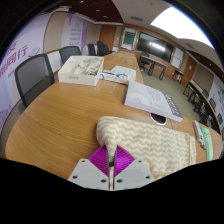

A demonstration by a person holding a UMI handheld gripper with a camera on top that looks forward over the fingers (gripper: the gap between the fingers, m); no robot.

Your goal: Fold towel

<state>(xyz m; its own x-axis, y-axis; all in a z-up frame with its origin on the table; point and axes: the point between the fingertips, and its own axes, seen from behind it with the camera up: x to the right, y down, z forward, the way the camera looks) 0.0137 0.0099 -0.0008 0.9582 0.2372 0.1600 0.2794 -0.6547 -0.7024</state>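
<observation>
My claw (111, 160) is held low over the near edge of the wooden table (60, 115), pointing forward along the tabletop, roughly level. Its two fingers stand close together, the magenta pads (100, 158) nearly meeting, and a raised fold of the towel (150, 143) sits pinched between them. Both pads press on the cloth. The towel is cream with a wavy zigzag pattern; it lies along the table's near edge, spreading from my fingers toward the right-hand side. Beyond it, toward the middle of the table, lies a white folder or stack of papers (150, 98). Farther off, near the left edge, stands a shallow white tray (80, 70) of small items. Chairs (32, 75) line the left side.
</observation>
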